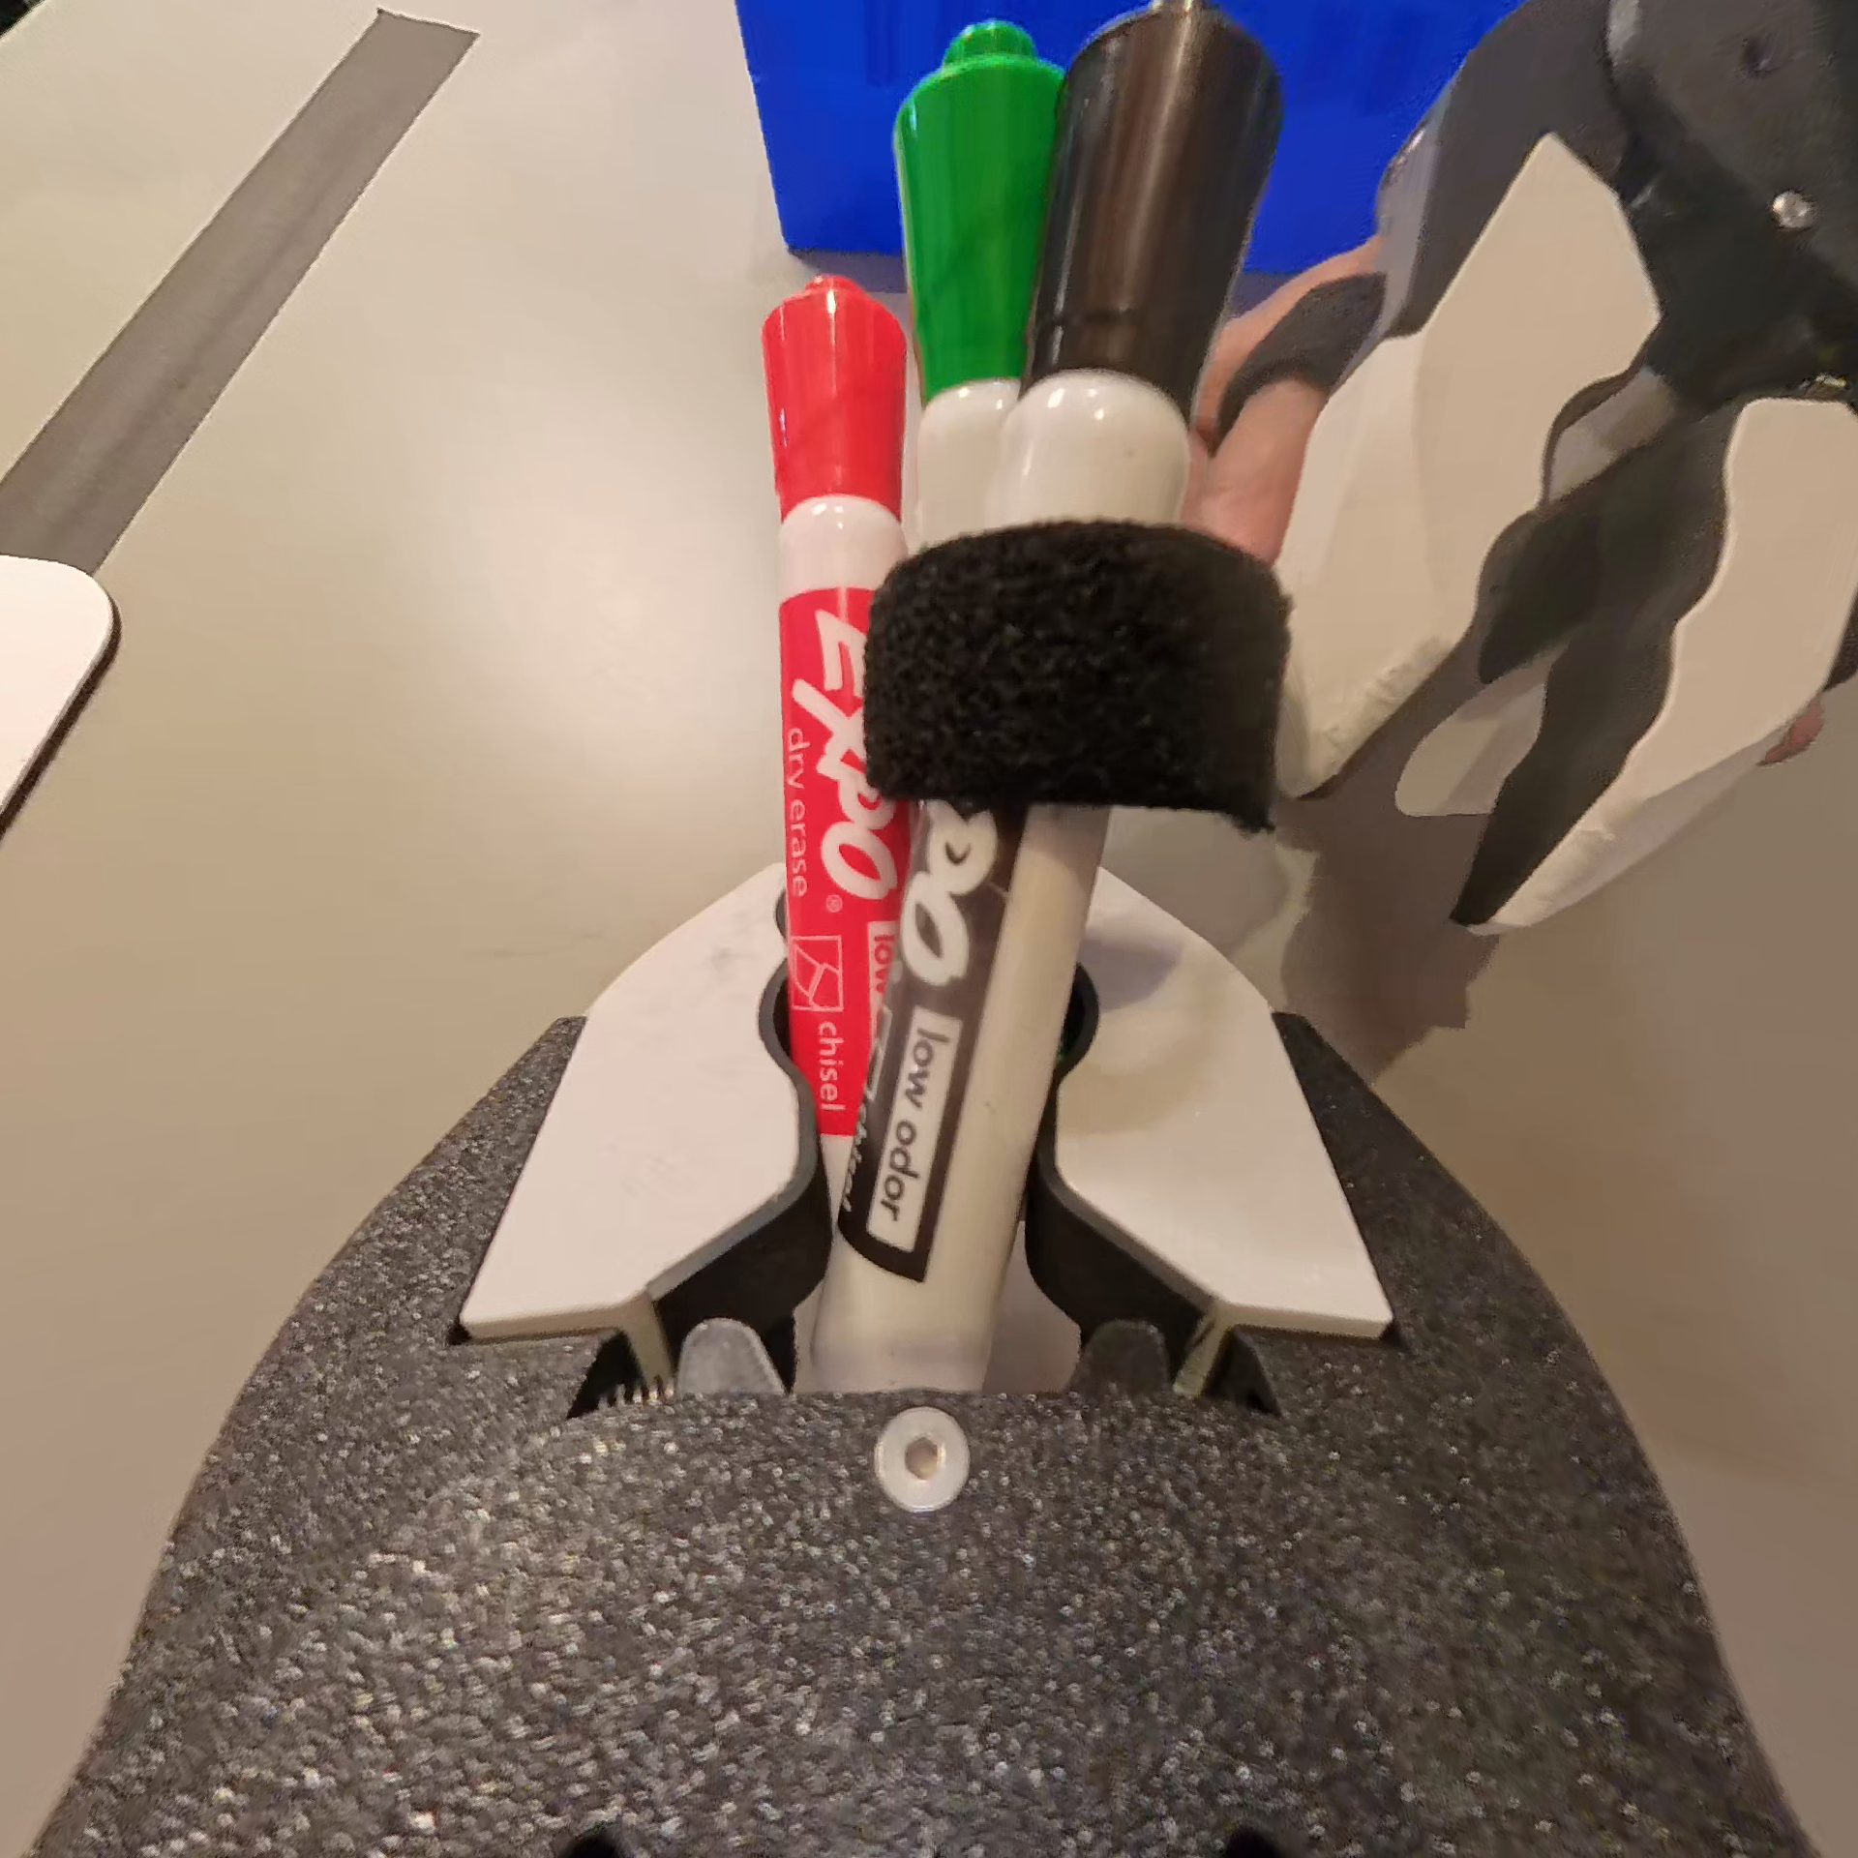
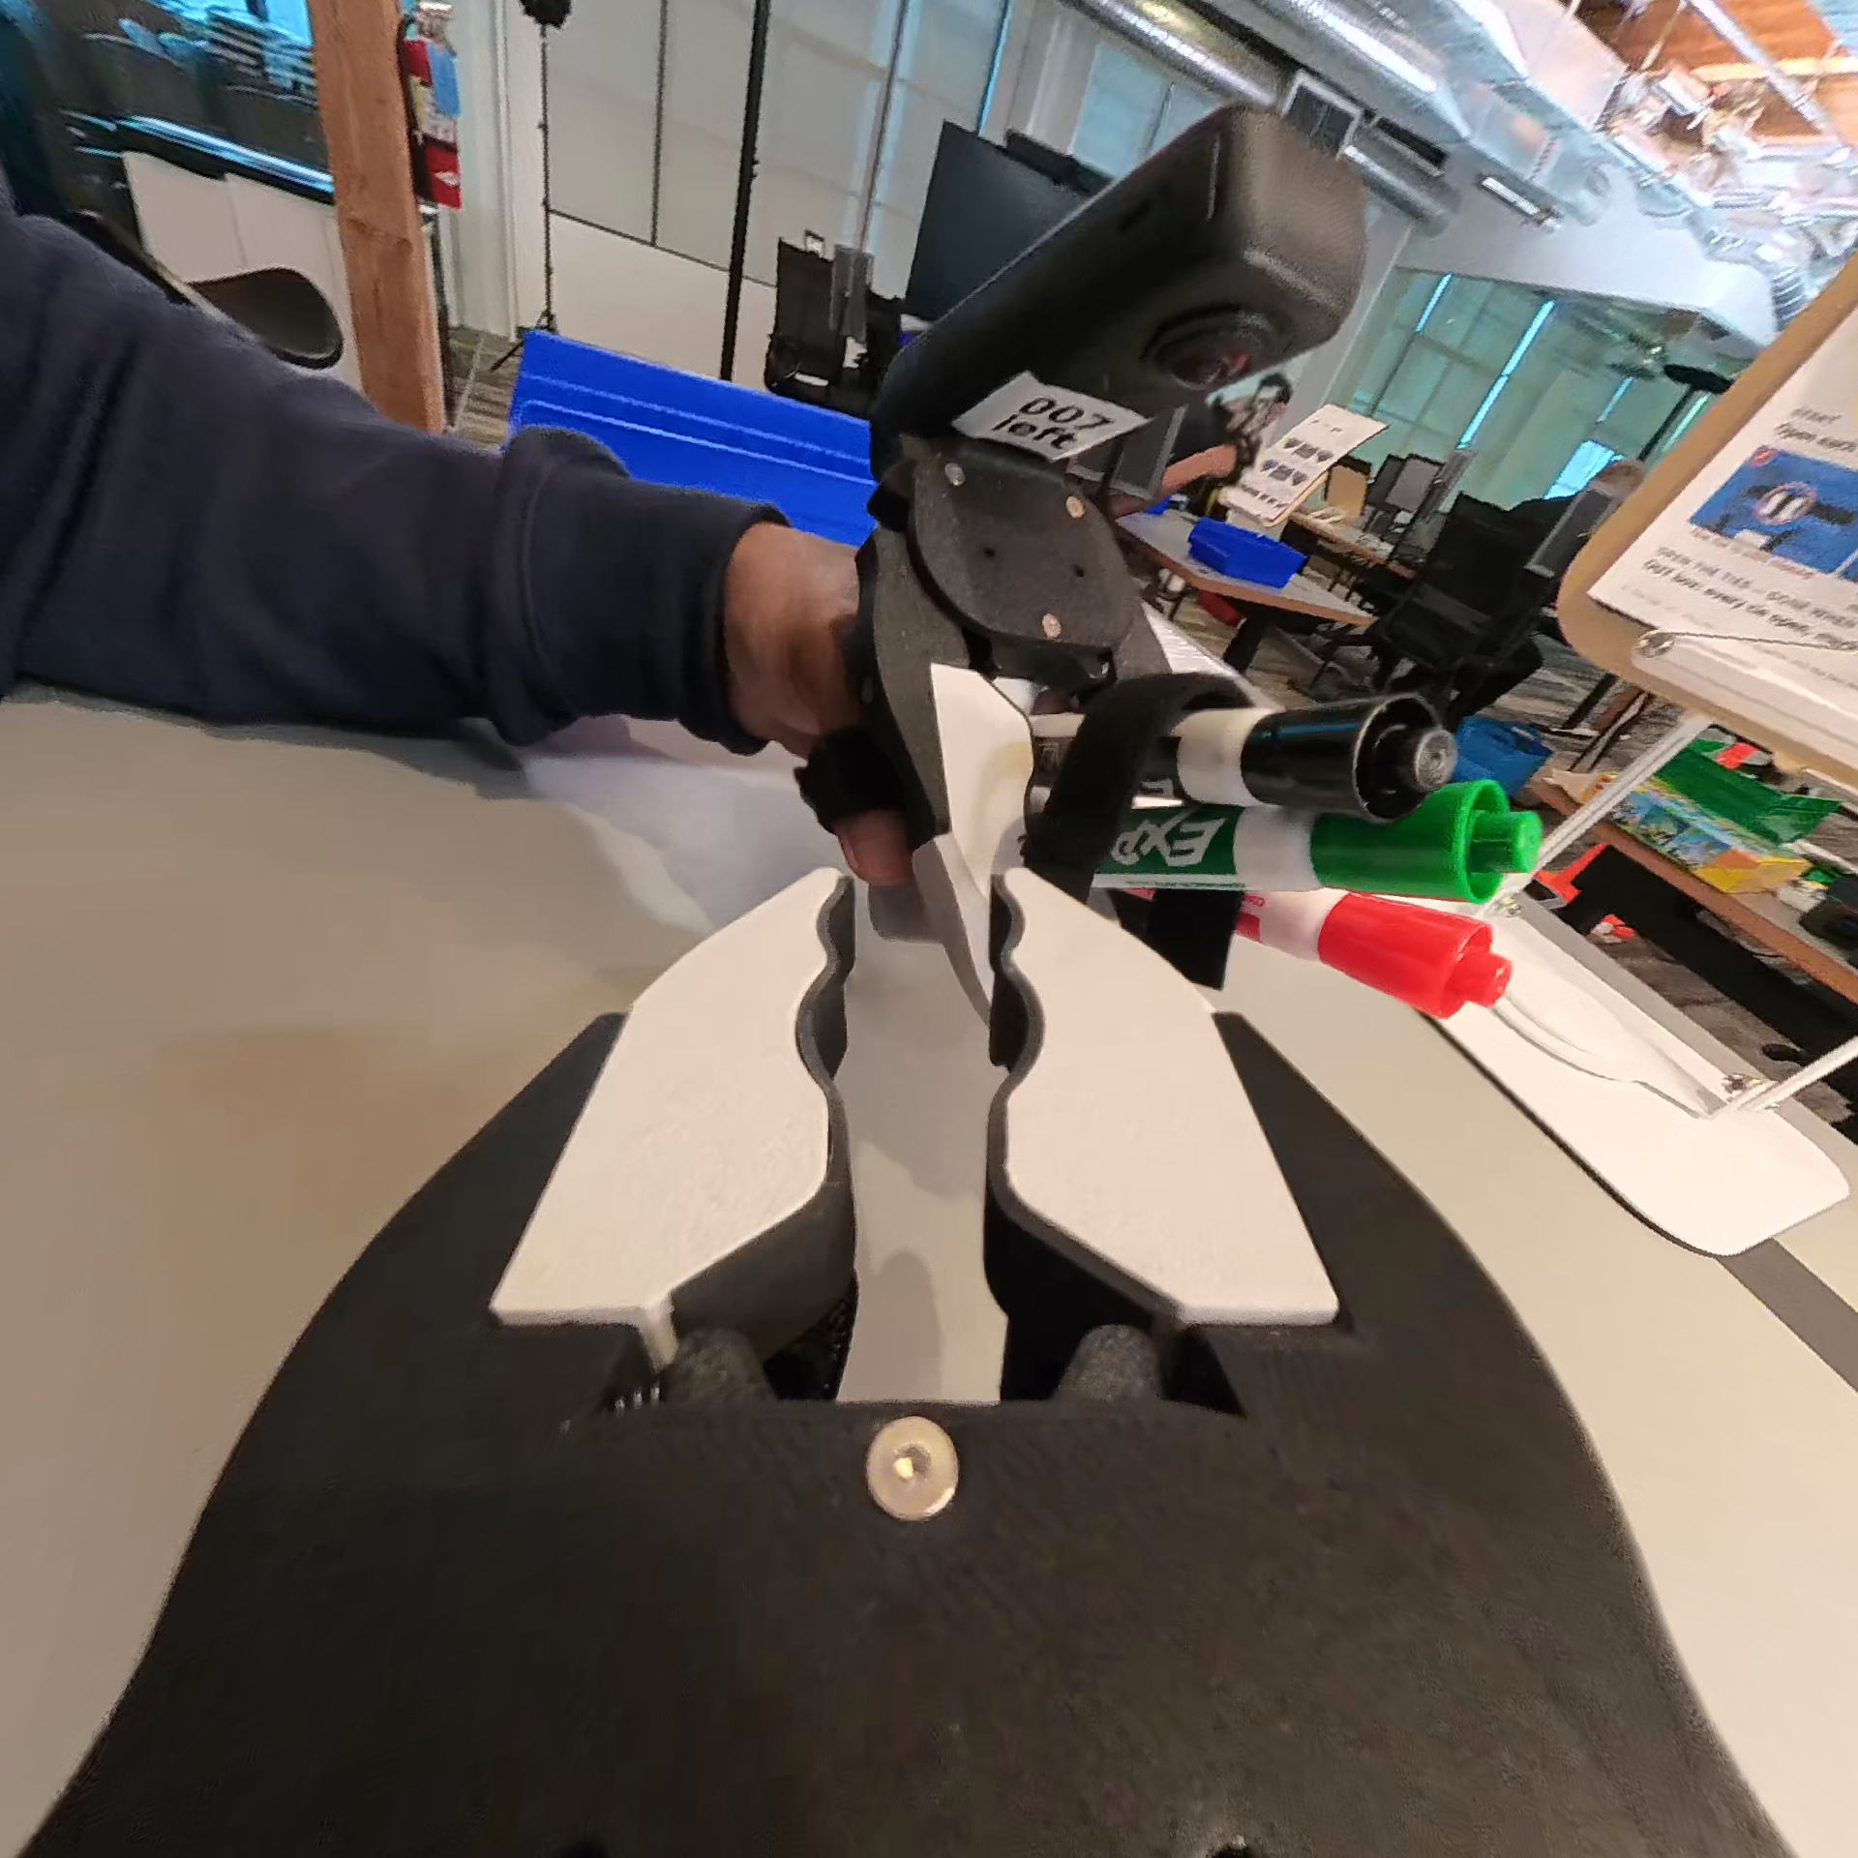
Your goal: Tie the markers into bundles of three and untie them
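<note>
Above the table, the left gripper grips strapped markers.

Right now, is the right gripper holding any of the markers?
No: the right gripper is empty, while the left gripper clamps the strapped red, green and black markers.

Right hand-held gripper: white fingers parted by a narrow gap, nothing between them, held above the pale bench. Left hand-held gripper: beyond the right one, held by a hand in a dark sleeve, clamped on three markers. Black marker uppermost, green marker beneath, red marker lowest, caps pointing right. Black strap looped around the bundle, loose end hanging. Blue bin behind.
</note>
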The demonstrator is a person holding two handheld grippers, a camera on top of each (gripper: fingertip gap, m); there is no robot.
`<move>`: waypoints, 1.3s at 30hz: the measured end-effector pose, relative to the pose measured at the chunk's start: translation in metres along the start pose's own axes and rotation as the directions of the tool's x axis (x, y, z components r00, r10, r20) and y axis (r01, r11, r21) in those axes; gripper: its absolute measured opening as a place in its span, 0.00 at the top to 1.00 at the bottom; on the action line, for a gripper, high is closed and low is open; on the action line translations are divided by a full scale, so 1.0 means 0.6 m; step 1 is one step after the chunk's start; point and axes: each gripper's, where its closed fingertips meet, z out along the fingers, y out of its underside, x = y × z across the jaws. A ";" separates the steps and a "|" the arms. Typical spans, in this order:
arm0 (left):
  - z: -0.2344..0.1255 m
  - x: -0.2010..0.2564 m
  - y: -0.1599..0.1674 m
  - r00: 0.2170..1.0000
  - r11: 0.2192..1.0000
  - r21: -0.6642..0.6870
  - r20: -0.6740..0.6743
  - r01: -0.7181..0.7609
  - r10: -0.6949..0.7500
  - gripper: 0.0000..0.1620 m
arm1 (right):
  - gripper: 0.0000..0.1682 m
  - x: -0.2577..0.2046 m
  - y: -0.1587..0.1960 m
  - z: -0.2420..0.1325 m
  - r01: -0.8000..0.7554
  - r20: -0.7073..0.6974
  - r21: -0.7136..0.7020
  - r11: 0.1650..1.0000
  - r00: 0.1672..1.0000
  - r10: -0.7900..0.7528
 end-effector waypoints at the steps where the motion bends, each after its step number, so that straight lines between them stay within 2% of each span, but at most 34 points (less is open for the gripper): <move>1: 0.000 -0.001 0.000 1.000 1.000 0.001 0.003 0.004 -0.004 0.72 | 0.85 0.002 -0.003 -0.001 -0.001 -0.017 0.007 1.000 1.000 0.001; 10: 0.000 -0.010 -0.006 0.999 1.000 0.022 0.046 0.006 -0.007 0.72 | 0.84 0.018 -0.011 -0.005 -0.022 -0.147 0.038 0.999 0.989 0.027; 14: 0.001 -0.009 -0.012 0.998 0.999 0.038 0.057 0.012 -0.014 0.72 | 0.84 0.008 -0.009 0.000 -0.073 -0.108 0.044 0.996 0.991 0.077; 21: 0.000 0.003 -0.022 0.999 0.997 0.058 0.016 0.042 -0.043 0.72 | 0.86 0.011 -0.002 0.003 -0.314 -0.018 0.074 0.947 0.949 0.316; 24: -0.002 0.005 -0.024 0.999 0.997 0.064 0.007 0.044 -0.045 0.72 | 0.86 0.023 0.002 0.001 -0.359 -0.027 0.078 0.930 0.932 0.362; 29: -0.002 0.008 -0.026 0.999 0.996 0.074 -0.003 0.046 -0.046 0.72 | 0.85 0.037 0.001 -0.004 -0.348 -0.077 0.099 0.932 0.931 0.356; 34: -0.001 0.009 -0.027 0.999 0.996 0.076 -0.004 0.047 -0.047 0.72 | 0.85 0.058 -0.002 -0.016 -0.267 -0.201 0.118 0.957 0.937 0.286; 39: 0.000 0.009 -0.026 0.999 0.996 0.077 -0.003 0.046 -0.046 0.72 | 0.85 0.069 -0.001 -0.021 -0.236 -0.268 0.115 0.965 0.928 0.259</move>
